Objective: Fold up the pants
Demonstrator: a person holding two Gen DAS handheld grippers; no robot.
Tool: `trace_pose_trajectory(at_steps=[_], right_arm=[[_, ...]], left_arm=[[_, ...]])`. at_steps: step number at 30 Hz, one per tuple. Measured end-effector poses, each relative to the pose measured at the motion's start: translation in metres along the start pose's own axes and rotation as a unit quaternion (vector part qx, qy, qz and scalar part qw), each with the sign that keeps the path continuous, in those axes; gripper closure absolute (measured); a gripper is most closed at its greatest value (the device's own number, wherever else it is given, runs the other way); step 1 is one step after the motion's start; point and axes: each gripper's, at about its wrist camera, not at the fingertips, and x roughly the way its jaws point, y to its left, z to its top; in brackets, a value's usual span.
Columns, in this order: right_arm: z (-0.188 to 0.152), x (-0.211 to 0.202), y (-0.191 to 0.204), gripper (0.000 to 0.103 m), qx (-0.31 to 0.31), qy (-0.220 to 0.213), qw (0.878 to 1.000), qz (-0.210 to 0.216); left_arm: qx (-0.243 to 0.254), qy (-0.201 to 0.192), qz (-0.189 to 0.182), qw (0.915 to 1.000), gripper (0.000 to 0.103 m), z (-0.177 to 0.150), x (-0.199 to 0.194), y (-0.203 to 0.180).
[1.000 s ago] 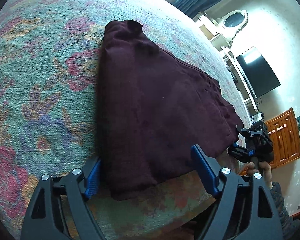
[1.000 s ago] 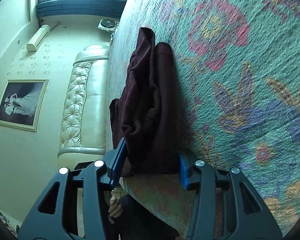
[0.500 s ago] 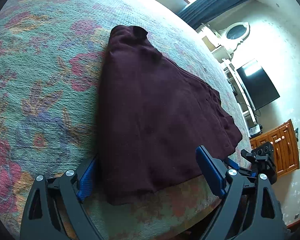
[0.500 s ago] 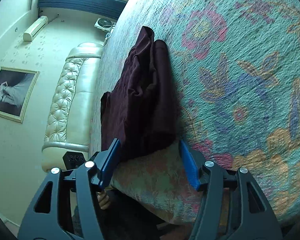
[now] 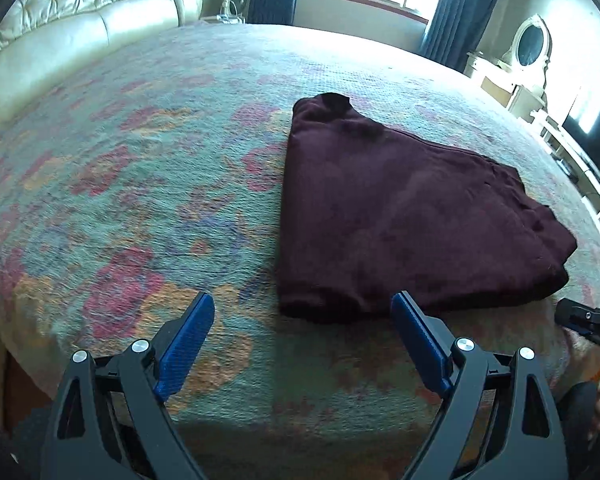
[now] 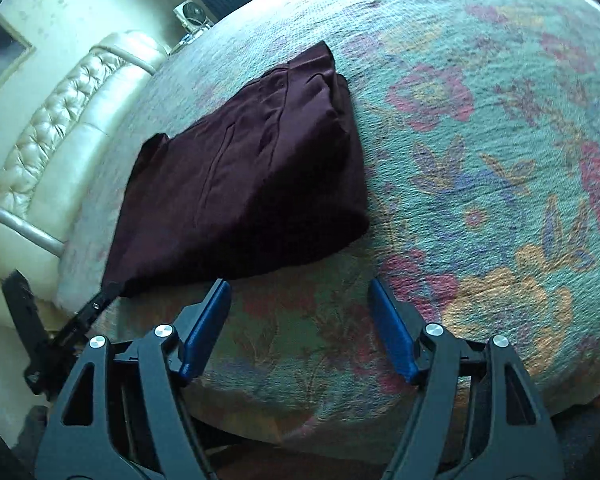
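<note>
1. The bed [image 5: 148, 184] fills both views, covered by a floral spread in teal, pink and orange; a cream tufted headboard [image 5: 80, 20] runs along its far left side in the left wrist view.
2. The pants [image 5: 400, 216], dark maroon, lie folded into a compact, roughly triangular bundle on the spread near the bed's front edge. In the right wrist view the pants [image 6: 244, 184] show layered edges and seams on top.
3. The left claw [image 5: 302, 320] is released, its blue pads spread wide over the spread; the right pad tip sits just at the bundle's near edge, and nothing is gripped.
4. The right claw [image 6: 298, 308] is opening, with only bedspread between its pads; the bundle lies just beyond its left pad, not held.
5. At the left wrist view's right edge, part of the other black claw shows beside the bed.
</note>
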Motion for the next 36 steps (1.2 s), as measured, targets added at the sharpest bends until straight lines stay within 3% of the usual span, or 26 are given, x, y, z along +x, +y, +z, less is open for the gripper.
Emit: trace_pose_trajectory(at_steps=[3, 13, 16, 24, 36], right_arm=[[-0.006, 0.003, 0.007, 0.022, -0.011, -0.014, 1.000, -0.019], [-0.011, 0.002, 0.008, 0.021, -0.036, -0.038, 0.997, -0.061], [-0.015, 0.003, 0.010, 0.020, -0.046, -0.040, 0.996, -0.072], [-0.018, 0.007, 0.015, 0.016, -0.055, -0.043, 0.995, -0.077], [-0.021, 0.009, 0.016, 0.013, -0.067, -0.044, 0.993, -0.082]], left_arm=[[0.001, -0.005, 0.009, 0.9999, 0.014, -0.001, 0.004, -0.002], [0.030, -0.030, 0.023, 0.9988, 0.014, 0.004, -0.004, -0.014], [0.038, -0.019, 0.025, 0.9988, 0.014, 0.004, -0.003, -0.018], [0.046, -0.002, 0.037, 0.9983, 0.014, 0.001, 0.003, -0.023], [0.044, -0.009, 0.041, 0.9981, 0.014, -0.003, 0.000, -0.024]])
